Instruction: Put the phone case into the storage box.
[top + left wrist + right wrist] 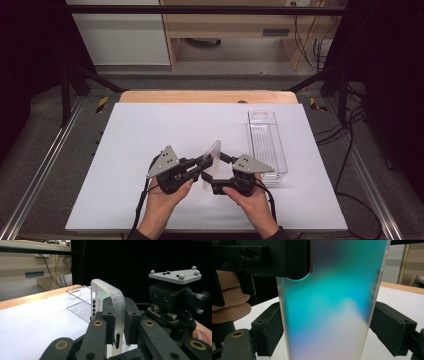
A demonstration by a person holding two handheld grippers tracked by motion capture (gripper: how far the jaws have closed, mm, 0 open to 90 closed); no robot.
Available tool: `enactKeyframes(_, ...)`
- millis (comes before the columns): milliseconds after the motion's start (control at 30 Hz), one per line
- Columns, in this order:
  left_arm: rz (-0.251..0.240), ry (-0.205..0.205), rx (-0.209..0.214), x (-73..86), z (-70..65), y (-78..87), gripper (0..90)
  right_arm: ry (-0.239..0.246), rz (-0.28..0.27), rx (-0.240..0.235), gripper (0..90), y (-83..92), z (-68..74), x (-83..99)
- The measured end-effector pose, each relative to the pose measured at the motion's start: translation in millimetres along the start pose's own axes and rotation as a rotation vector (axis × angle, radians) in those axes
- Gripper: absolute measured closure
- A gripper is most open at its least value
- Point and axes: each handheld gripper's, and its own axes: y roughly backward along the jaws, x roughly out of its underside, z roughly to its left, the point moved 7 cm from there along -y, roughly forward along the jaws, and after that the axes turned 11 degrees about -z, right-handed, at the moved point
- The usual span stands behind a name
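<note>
1. In the high view you had two grippers at the near middle of the white tabletop (150,130), one in each hand. Your left gripper (204,166) and your right gripper (221,161) faced each other with one translucent phone case (212,162) standing on edge between them, lifted off the surface. Each gripper carried one grey three-cornered plate, two in all.
2. In that same view one clear plastic tray (266,142) lay lengthwise near the right edge of the tabletop, just beyond your right gripper and apart from the case.
3. In the left gripper view your left fingers (108,315) were clamped on the thin edge of the phone case (117,305), one pad on each side, with its rounded corner rising above them. I counted four small dark holes in a column down the case's side wall. The clear plastic tray (80,305) sat behind on the tabletop (32,322), and your other gripper showed at the right.
4. In the right gripper view your right fingers (268,327) had closed across the width of the phone case (329,305), one pad against each long edge. Its iridescent back ran from teal to pale pink. The other gripper's finger gripped its upper left corner.
</note>
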Motion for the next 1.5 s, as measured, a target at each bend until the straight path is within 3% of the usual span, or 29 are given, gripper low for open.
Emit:
enactKeyframes(600,0.004,0.007,0.006,0.8,-0.6,-0.5,81.0,-0.007,0.000,-0.009,15.7,-1.5,-0.6,0.9)
enactKeyframes(833,0.007,0.013,0.006,1.6,-1.0,-1.6,81.1,-0.033,0.004,-0.018,16.9,-3.8,-1.2,2.7)
enactKeyframes(1500,0.008,0.025,0.009,2.2,0.6,-1.7,81.0,-0.030,0.010,-0.016,17.2,-4.1,-1.7,3.5)
